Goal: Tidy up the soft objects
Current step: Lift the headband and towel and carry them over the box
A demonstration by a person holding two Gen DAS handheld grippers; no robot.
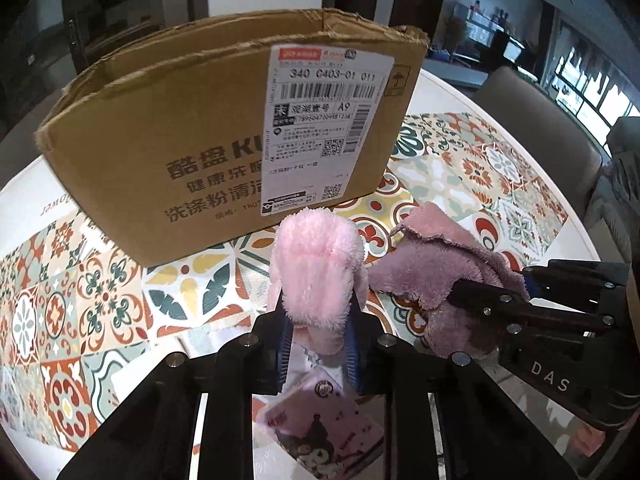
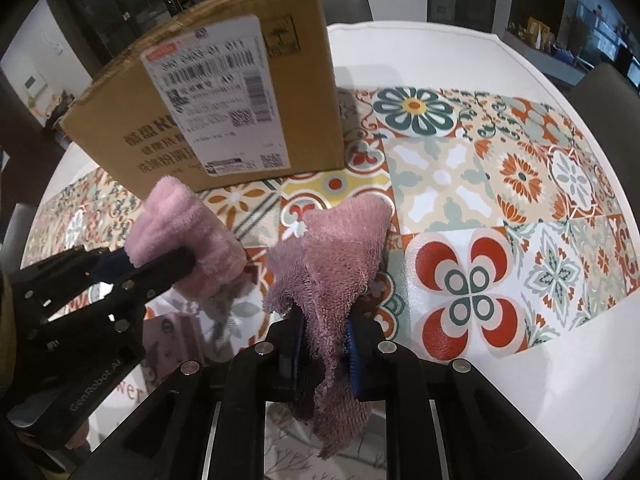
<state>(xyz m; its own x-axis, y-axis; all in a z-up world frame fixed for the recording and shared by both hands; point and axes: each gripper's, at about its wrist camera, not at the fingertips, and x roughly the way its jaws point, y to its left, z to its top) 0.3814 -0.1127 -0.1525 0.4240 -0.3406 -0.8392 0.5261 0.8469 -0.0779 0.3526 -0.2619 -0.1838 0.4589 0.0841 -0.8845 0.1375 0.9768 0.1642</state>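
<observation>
My left gripper (image 1: 318, 320) is shut on a light pink fluffy plush item (image 1: 316, 260) with a pink cartoon tag (image 1: 324, 428) hanging below it, held above the table in front of the cardboard box (image 1: 200, 152). My right gripper (image 2: 324, 340) is shut on a mauve fuzzy cloth (image 2: 340, 248), held up beside the left one. In the left wrist view the right gripper (image 1: 464, 292) and the mauve cloth (image 1: 432, 264) are at right. In the right wrist view the left gripper (image 2: 168, 264) and the pink plush (image 2: 180, 232) are at left. The box (image 2: 224, 92) stands open-topped behind both.
A round white table (image 2: 420, 48) carries a patterned tile-print mat (image 2: 480, 184). Grey chairs (image 1: 532, 116) stand at the far right edge. Dark cabinets and windows lie beyond the table.
</observation>
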